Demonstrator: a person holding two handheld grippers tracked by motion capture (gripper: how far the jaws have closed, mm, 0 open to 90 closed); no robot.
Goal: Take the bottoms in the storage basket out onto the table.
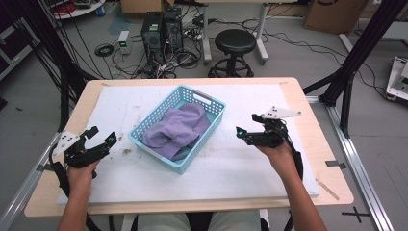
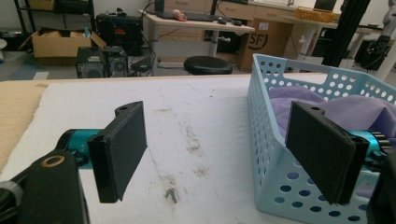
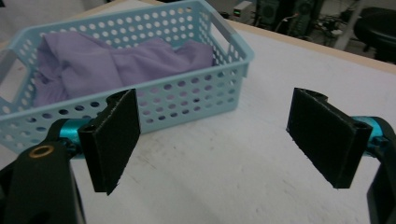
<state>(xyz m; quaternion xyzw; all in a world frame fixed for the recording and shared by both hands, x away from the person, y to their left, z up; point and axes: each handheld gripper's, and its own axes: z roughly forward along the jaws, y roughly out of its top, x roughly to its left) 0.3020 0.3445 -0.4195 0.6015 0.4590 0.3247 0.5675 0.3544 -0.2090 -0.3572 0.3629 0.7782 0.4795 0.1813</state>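
A light blue perforated basket stands in the middle of the table with a crumpled purple cloth inside it. My left gripper hovers just left of the basket, open and empty. On the other side my right gripper is open too, a short way from the basket's right wall. In the left gripper view the basket and the cloth lie to the right, past the gripper. In the right gripper view the basket and cloth sit ahead on the left, beyond the gripper.
A white stained mat covers most of the wooden table. Behind the table are a black stool, computer towers and loose cables on the floor. Black frame posts stand at the right.
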